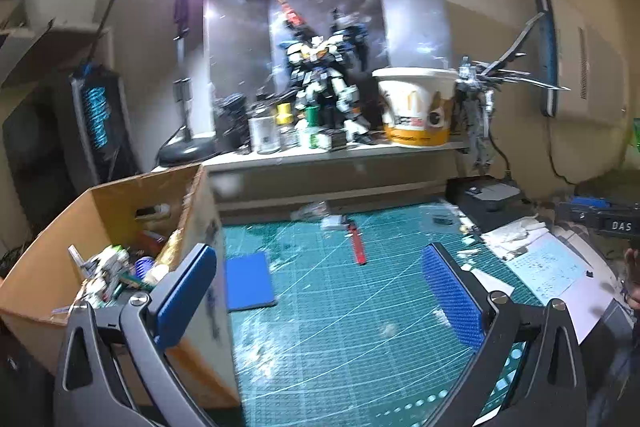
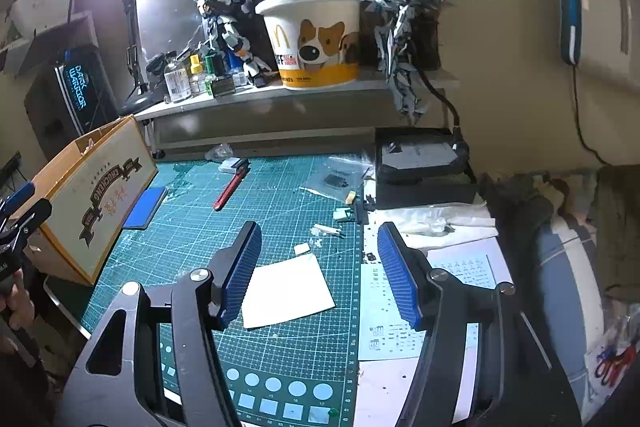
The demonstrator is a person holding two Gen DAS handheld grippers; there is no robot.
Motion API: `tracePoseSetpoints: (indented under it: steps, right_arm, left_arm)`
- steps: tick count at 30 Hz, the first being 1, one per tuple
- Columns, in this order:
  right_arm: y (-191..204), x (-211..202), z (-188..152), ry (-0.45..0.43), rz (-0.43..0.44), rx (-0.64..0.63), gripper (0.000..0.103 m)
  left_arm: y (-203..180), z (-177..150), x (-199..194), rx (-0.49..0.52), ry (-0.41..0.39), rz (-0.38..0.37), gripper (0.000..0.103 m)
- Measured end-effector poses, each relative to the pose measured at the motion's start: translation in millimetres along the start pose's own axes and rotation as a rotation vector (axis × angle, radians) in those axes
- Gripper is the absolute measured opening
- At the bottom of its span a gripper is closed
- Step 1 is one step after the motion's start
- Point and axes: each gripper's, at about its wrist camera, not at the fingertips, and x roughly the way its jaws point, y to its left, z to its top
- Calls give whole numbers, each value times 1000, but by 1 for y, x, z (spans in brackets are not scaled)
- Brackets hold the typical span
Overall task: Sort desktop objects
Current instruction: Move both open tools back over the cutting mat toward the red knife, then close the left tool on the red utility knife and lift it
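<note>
A green cutting mat (image 1: 360,307) (image 2: 280,211) carries a red craft knife (image 1: 357,242) (image 2: 230,189), a blue pad (image 1: 249,281) (image 2: 145,207), a white paper square (image 2: 286,291) and small scraps. My left gripper (image 1: 316,291) hovers open above the mat, nothing between its blue pads; its left finger is beside the cardboard box (image 1: 100,227). My right gripper (image 2: 320,275) stands open over the white paper square and the mat's right edge, empty. The left gripper (image 2: 16,211) shows at the far left edge of the right wrist view.
The cardboard box (image 2: 100,195) at the left holds several model parts. A raised shelf (image 1: 340,151) at the back bears bottles, robot models and a paper bucket (image 1: 416,107). A black device (image 2: 420,159), decal sheets (image 2: 400,307) and crumpled plastic lie right of the mat.
</note>
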Motion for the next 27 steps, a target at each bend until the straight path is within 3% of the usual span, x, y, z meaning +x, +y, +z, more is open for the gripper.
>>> tracePoseSetpoints:
  steps: [4, 8, 13, 16, 19, 21, 24, 25, 27]
  right_arm:
    - [-6, 3, -1, 9, 12, 14, 58]
    - [-10, 4, -1, 9, 32, 27, 58]
    - [-14, 9, -2, 12, 67, 35, 59]
    - [-18, 15, -4, 21, 90, 48, 59]
    - [-21, 22, -5, 33, 107, 57, 59]
    - [-23, 27, -7, 40, 118, 65, 59]
    - [-25, 35, -9, 55, 137, 71, 59]
    - [-26, 37, -10, 59, 141, 75, 59]
    - [-28, 41, -11, 67, 146, 82, 59]
  left_arm:
    - [-12, 4, 33, 3, 26, -81, 103]
    - [-18, 4, 98, -28, 137, -170, 103]
    - [-25, 3, 191, -72, 268, -173, 102]
    - [-36, -2, 239, -56, 336, -128, 99]
    - [-41, -8, 276, -39, 417, -90, 86]
    - [-45, -13, 298, -40, 486, -81, 71]
    - [-48, -19, 316, -65, 545, -104, 62]
    - [-50, -21, 319, -61, 554, -104, 60]
    - [-56, -23, 318, -29, 540, -75, 44]
